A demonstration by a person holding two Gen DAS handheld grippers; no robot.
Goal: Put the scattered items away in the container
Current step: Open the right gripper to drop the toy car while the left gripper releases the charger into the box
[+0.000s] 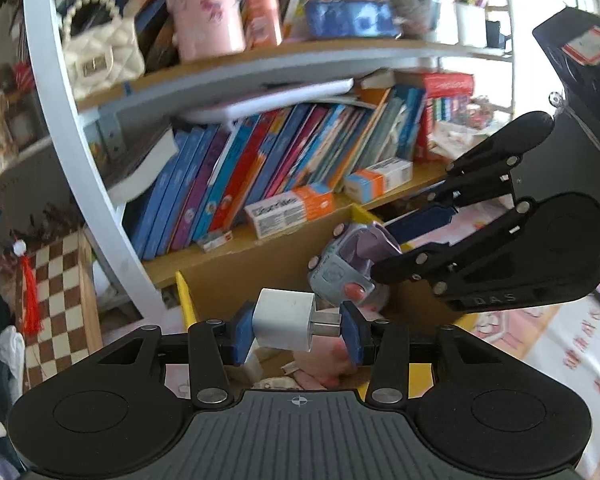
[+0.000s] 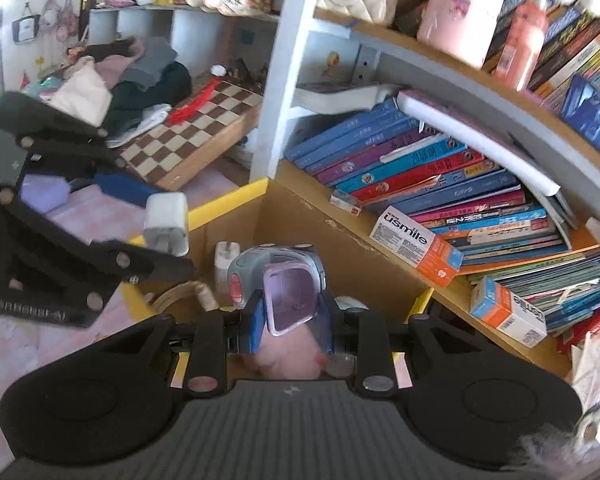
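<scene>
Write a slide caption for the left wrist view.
Left gripper holds a white charger above the cardboard box.

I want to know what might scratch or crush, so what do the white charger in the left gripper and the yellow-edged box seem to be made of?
White charger: looks like hard plastic with a smooth finish; its faces are even and its corners rounded. Box: seems to be cardboard, matte brown walls with scuffed marks, and yellow along the rim.
</scene>
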